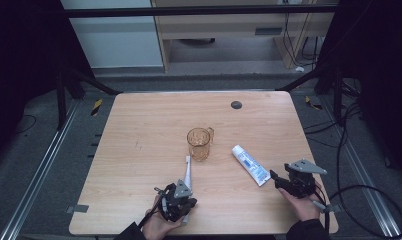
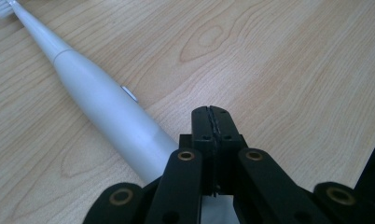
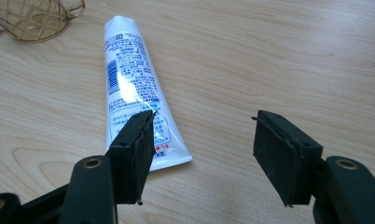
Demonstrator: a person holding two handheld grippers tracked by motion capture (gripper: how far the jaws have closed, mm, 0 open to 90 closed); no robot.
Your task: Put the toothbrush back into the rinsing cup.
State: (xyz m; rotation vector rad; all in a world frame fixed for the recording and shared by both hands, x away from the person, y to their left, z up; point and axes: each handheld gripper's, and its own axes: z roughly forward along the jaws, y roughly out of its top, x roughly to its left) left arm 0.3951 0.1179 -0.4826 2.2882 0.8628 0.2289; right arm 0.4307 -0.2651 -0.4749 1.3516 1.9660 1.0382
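Left gripper [image 2: 211,122]: jaws pressed together, empty, just beside toothbrush [image 2: 101,105] lying flat on table [image 1: 139,120].
Right gripper [image 3: 202,154]: jaws spread wide, toothpaste tube [image 3: 134,88] flat by one jaw.
Cup [image 1: 199,143]: upright, mid-table.

Wooden table [image 1: 139,165]: amber glass mug [image 1: 199,143] near its centre, white toothpaste tube [image 1: 250,164] lying toward the right edge. White toothbrush [image 1: 187,171] lies before the mug, reaching the left gripper [image 1: 179,199] at the near edge; right gripper [image 1: 275,178] just beside the tube's near end.

Black hand-held gripper [image 3: 202,154], seemingly dark sleeves [image 1: 304,231]
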